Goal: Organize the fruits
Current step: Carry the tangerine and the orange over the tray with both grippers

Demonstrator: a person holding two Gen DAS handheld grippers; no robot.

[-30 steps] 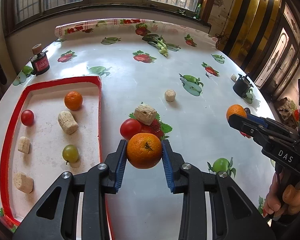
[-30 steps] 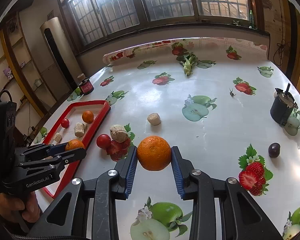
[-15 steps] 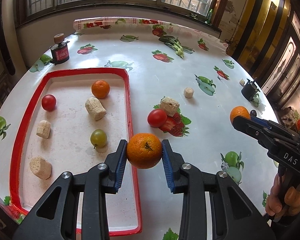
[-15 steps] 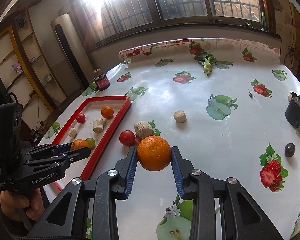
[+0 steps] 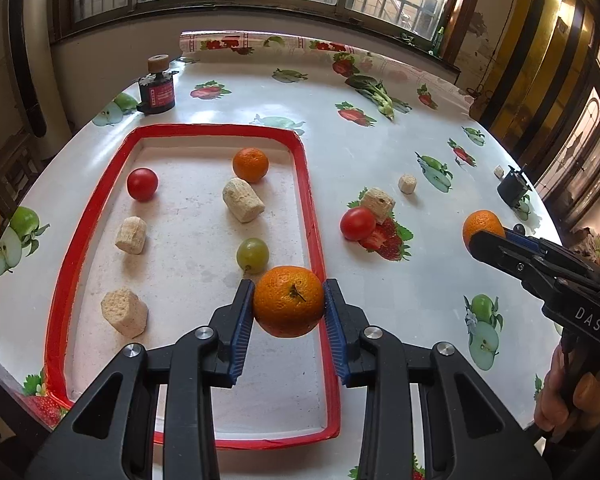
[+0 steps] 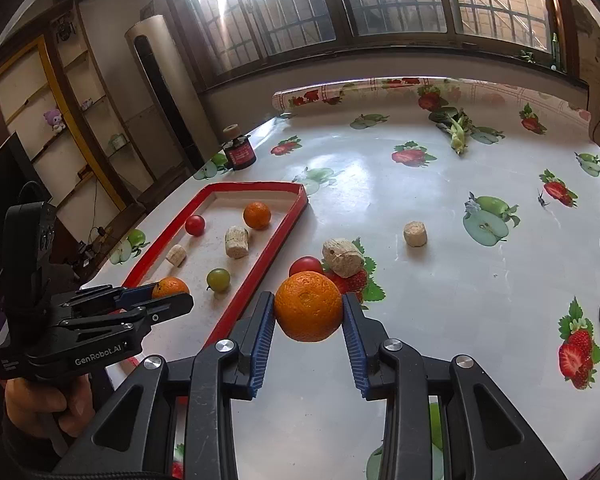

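Both grippers have carried their fruit toward the red tray [image 5: 308,184]. Left gripper [image 5: 289,304] clamps its orange [image 5: 289,301] over the tray's near right rim; right gripper [image 6: 309,314] clamps another orange [image 6: 308,306] above the tablecloth [image 6: 480,300] just beside it, presumably for depositing.

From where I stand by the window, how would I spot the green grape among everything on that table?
Find the red-rimmed tray on the fruit-print tablecloth. Inside it, by the long rim that faces the loose tomato, lies the green grape. It is the tray's only green thing, smaller than the orange there.
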